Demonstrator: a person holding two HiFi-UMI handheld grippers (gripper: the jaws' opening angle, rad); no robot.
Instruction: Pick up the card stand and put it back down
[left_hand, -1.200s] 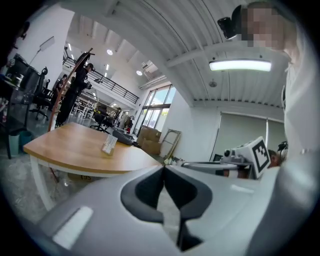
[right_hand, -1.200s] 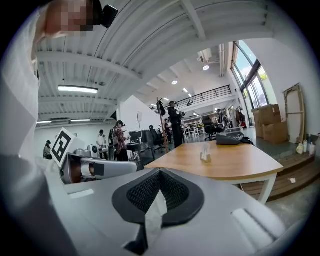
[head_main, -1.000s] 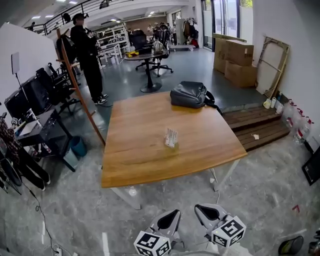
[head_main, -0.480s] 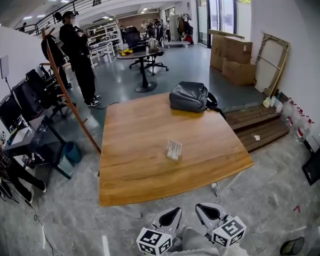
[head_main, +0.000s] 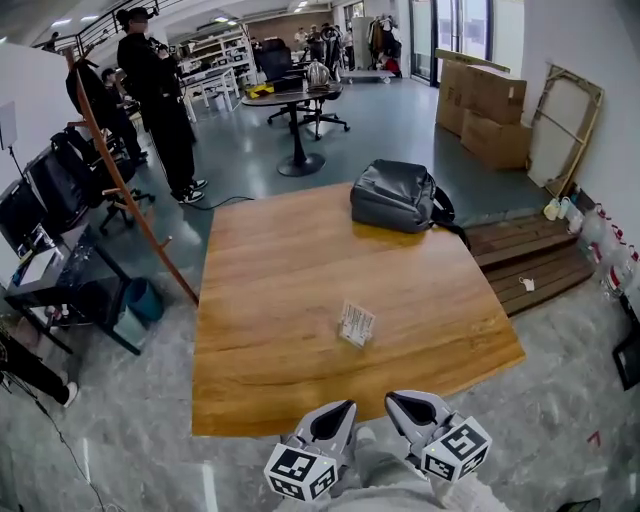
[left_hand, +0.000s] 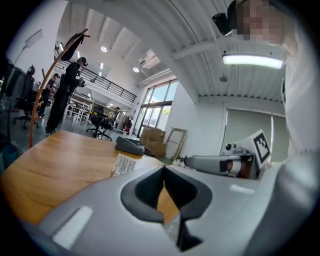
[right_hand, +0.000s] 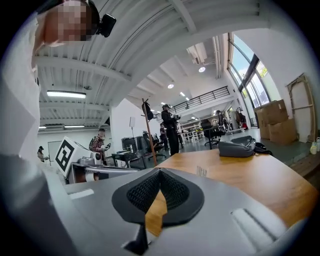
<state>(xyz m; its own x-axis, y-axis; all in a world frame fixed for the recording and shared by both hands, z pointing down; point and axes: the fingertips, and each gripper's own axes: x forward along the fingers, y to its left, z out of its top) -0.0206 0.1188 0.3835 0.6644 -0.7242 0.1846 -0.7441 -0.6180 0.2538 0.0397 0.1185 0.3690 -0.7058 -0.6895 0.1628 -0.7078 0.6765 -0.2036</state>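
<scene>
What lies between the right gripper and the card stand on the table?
Only bare wood. In the head view, the table carries nothing between the right gripper and the card stand.

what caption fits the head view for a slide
Left gripper and right gripper, both shut, near a wooden table with a card stand and a dark backpack.

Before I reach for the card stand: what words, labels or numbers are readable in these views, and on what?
On the card stand: rows of dark print, too small to read.
On the left gripper and right gripper: black-and-white square markers only, no words.
On the cardboard boxes: no readable print.
</scene>
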